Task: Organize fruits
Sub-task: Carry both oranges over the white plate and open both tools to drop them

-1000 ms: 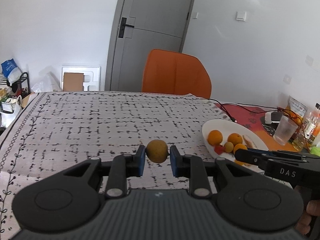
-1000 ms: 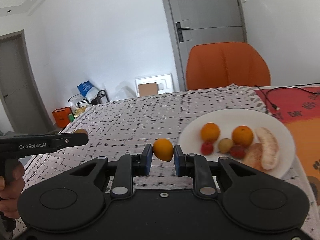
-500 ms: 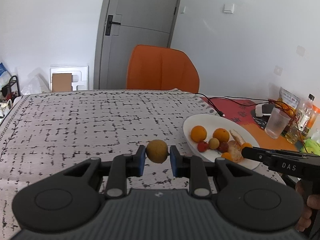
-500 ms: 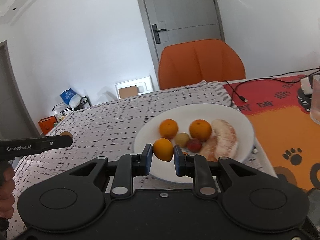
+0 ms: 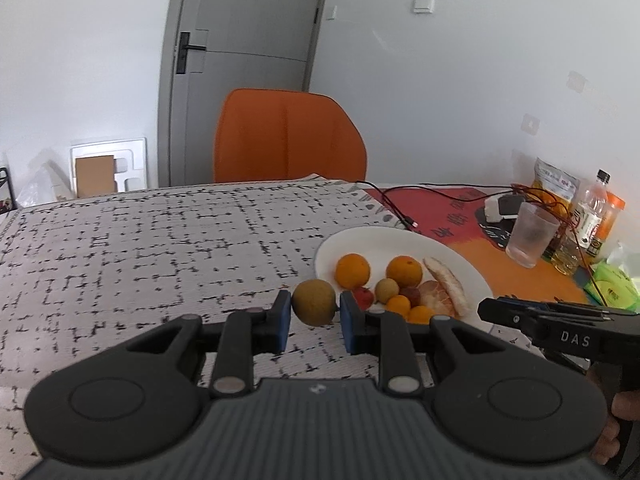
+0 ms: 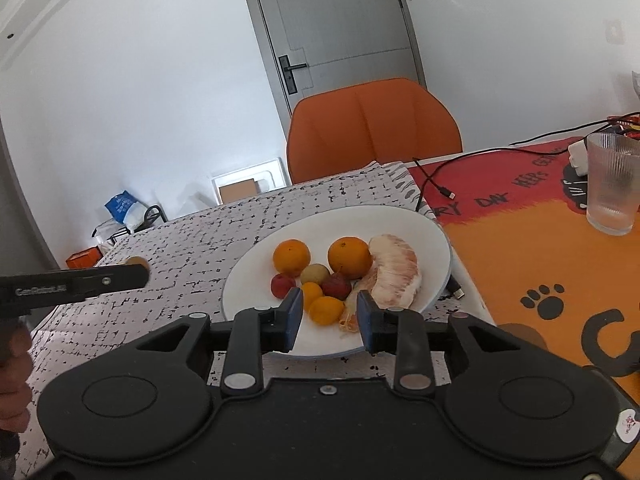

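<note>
My left gripper (image 5: 313,316) is shut on a brownish-yellow round fruit (image 5: 313,302), held above the patterned tablecloth just left of the white plate (image 5: 360,240). My right gripper (image 6: 327,320) is open and empty over the plate's near rim (image 6: 248,280). A small orange fruit (image 6: 327,310) lies on the plate between its fingers. The plate also holds two oranges (image 6: 291,257), a peeled pomelo piece (image 6: 396,276), two red fruits and a small yellow-brown one. The left gripper shows at the left of the right wrist view (image 6: 132,276).
An orange chair (image 5: 288,136) stands behind the table. A ribbed glass (image 6: 612,192), bottles (image 5: 588,216), snack bags and cables (image 6: 440,184) sit on the orange-red mat to the right. The patterned cloth (image 5: 140,248) spreads left of the plate.
My right gripper moved over the plate, opened and let go of the small orange fruit, which now lies on the plate. My left gripper carried its fruit right, towards the plate.
</note>
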Tool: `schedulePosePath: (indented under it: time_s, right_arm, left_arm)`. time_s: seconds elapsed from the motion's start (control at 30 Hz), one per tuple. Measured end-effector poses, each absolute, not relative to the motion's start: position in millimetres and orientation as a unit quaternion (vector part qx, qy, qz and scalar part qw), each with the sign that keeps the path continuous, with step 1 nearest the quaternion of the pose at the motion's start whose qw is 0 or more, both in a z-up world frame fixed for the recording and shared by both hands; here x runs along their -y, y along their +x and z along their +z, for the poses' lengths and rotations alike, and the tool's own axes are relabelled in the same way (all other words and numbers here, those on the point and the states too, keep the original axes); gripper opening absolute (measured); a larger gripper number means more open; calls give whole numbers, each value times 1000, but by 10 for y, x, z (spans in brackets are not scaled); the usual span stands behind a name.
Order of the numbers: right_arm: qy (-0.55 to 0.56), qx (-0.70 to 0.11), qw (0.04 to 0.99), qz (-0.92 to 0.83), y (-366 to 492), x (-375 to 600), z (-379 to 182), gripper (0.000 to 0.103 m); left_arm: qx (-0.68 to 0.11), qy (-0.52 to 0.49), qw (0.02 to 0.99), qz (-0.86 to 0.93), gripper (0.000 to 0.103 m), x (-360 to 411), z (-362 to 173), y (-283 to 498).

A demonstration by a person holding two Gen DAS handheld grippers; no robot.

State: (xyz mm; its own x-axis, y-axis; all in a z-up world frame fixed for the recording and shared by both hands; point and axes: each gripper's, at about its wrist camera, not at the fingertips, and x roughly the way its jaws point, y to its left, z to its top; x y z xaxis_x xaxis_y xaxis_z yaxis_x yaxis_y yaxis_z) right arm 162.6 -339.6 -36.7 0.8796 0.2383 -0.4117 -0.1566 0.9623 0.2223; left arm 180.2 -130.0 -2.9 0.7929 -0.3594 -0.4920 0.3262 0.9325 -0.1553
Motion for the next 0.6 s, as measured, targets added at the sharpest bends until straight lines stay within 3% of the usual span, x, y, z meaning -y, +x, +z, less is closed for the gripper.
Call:
schedulePosePath:
  time_s: [0.2,0.47,0.6]
  right_arm:
    - [97,-222,965,101,1611,3434,-387,41]
    - [107,-221,964,104,1573,3523,-418,41]
    - [110,-221,964,101,1560,3573,-421,51]
  left_arm:
    - [-271,-19,941,-200,24,1506,-55,1883]
    - [-274,-1,936,-220,24,1805,-61,1984]
    - [-273,3,937,-218,25,1891,-52,2018]
